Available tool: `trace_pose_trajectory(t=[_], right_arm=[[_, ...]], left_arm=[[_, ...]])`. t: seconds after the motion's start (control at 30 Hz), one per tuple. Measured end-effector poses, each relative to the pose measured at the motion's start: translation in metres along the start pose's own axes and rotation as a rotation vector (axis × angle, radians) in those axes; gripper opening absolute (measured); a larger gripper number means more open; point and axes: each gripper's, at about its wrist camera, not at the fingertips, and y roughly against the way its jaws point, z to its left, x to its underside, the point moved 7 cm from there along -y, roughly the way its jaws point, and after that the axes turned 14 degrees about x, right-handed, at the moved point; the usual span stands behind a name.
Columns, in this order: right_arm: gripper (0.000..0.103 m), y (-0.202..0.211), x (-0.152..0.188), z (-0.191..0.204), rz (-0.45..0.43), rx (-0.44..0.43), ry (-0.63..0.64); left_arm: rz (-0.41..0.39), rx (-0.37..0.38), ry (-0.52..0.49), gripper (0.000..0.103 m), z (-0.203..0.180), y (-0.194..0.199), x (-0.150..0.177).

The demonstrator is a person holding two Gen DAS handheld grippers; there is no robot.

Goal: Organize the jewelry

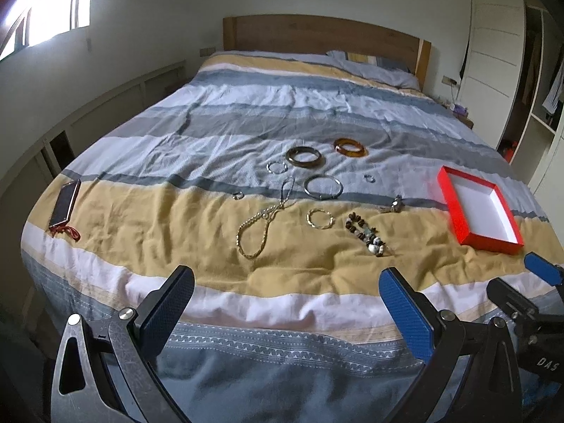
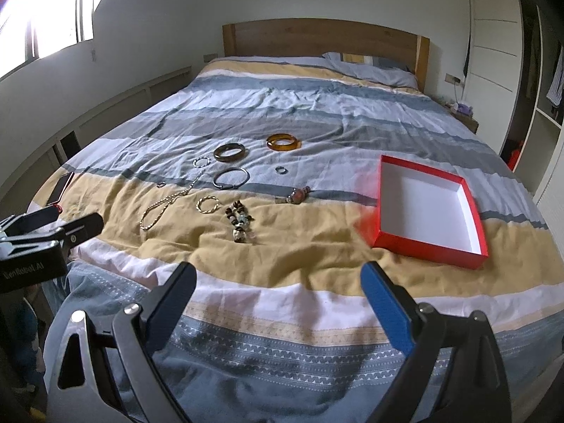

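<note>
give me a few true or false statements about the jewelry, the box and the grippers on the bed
1. The red box is empty. True.
2. The left gripper holds a bangle. False: it is open, holding nothing.
3. The amber bangle lies inside the box. False: it lies on the bedspread, left of the box.
4. The right gripper is open. True.
5. The pearl necklace lies on the bedspread. True.

White letters "DAS" stand on the black body of the right gripper [image 1: 543,271] — seen in the left view. The left gripper [image 2: 53,224] has white letters too — mirrored, too blurry to read.
</note>
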Motion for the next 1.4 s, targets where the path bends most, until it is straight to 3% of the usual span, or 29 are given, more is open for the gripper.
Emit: trace_pose_trajectory(t=[0.27, 0.53, 0.7, 0.77, 0.9, 1.17, 1.3, 1.4], right_arm=[[0.094, -0.02, 0.0, 0.012, 0.05, -0.051, 0.011], [0.09, -0.05, -0.008, 0.035, 0.087, -0.125, 0.049], [0.056, -0.081, -0.014, 0.052, 0.136, -0.193, 0.076], [0.052, -0.097, -0.018, 0.057, 0.153, -0.212, 0.082], [0.052, -0.122, -0.027, 0.067, 0.171, -0.256, 0.083], [0.052, -0.179, -0.034, 0.091, 0.244, -0.298, 0.098], [0.052, -0.201, -0.026, 0.099, 0.283, -0.294, 0.119], [0.051, -0.206, -0.02, 0.103, 0.285, -0.284, 0.143]], left_arm=[[-0.008, -0.036, 0.012, 0.102, 0.025, -0.019, 0.002], [0.074, -0.03, 0.055, 0.102, 0.057, -0.052, 0.007], [0.094, 0.006, 0.058, 0.102, 0.07, -0.083, -0.005], [0.099, 0.018, 0.053, 0.099, 0.074, -0.095, -0.013], [0.135, 0.027, 0.036, 0.085, 0.085, -0.127, -0.027], [0.212, 0.035, -0.001, 0.083, 0.094, -0.181, -0.037], [0.285, 0.048, 0.0, 0.072, 0.095, -0.204, -0.027], [0.298, 0.049, 0.002, 0.068, 0.096, -0.208, -0.023]])
